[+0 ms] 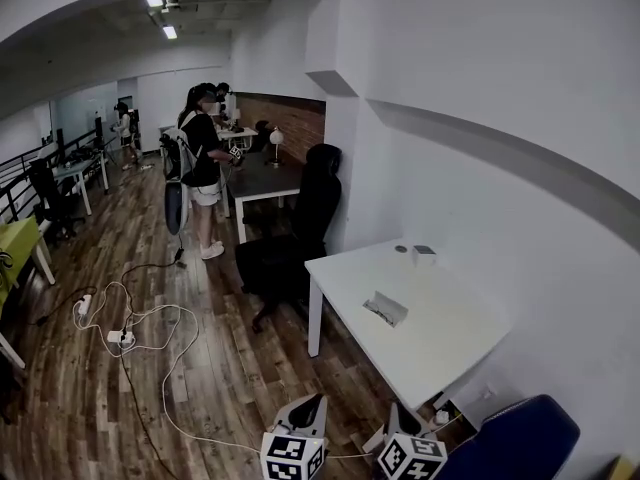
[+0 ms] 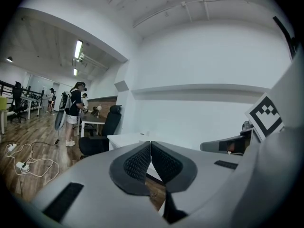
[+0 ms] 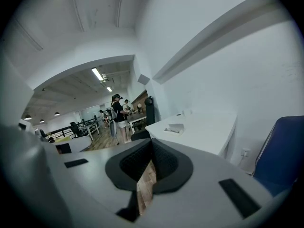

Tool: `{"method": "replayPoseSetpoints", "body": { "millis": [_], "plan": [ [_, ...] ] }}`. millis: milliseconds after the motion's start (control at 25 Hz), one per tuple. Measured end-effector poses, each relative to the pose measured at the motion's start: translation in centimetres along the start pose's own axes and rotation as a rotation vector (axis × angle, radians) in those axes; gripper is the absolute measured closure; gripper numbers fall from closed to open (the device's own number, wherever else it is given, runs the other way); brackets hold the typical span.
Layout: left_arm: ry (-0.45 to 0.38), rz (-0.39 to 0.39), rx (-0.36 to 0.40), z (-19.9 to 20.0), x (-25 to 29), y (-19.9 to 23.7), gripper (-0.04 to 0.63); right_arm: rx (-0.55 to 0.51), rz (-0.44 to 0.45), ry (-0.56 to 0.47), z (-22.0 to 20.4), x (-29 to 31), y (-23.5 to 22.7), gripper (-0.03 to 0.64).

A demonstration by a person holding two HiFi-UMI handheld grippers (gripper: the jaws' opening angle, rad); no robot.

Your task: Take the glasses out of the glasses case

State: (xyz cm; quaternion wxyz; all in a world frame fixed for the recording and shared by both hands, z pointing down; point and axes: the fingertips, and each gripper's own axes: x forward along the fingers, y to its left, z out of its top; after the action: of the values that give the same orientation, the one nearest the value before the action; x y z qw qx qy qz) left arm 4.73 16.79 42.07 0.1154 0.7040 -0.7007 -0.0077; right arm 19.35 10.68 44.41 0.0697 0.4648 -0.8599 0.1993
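Observation:
A pale glasses case lies near the middle of the white table; it also shows in the right gripper view as the glasses case. No glasses can be made out at this distance. Both grippers hang low at the bottom of the head view, well short of the table and the case. My left gripper has its jaws closed together with nothing between them, as the left gripper also shows in its own view. My right gripper is likewise shut and empty, as seen at the right gripper.
A small box and a round item sit at the table's far end. A black office chair stands left of the table, a blue chair at its near right. Cables and a power strip lie on the wooden floor. A person stands farther back.

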Motion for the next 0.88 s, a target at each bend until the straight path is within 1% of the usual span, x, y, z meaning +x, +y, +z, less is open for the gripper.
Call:
{"method": "replayPoseSetpoints", "body": {
  "millis": [440,640,880],
  "plan": [
    [-0.019,-0.006,0.009,2.1,6.8,5.9,0.577,-0.003,-0.011,-0.005,2.6,8.4,1.5,0.584],
    [-0.015,-0.022,0.019,2.5,8.6,7.5,0.577,0.007,-0.031,-0.001,2.6,10.2,1.8,0.584],
    [0.006,-0.026,-0.003,1.7,9.9,8.2,0.577,0.030,-0.070,0.029,1.9,11.2,0.6,0.584]
  ]
}}
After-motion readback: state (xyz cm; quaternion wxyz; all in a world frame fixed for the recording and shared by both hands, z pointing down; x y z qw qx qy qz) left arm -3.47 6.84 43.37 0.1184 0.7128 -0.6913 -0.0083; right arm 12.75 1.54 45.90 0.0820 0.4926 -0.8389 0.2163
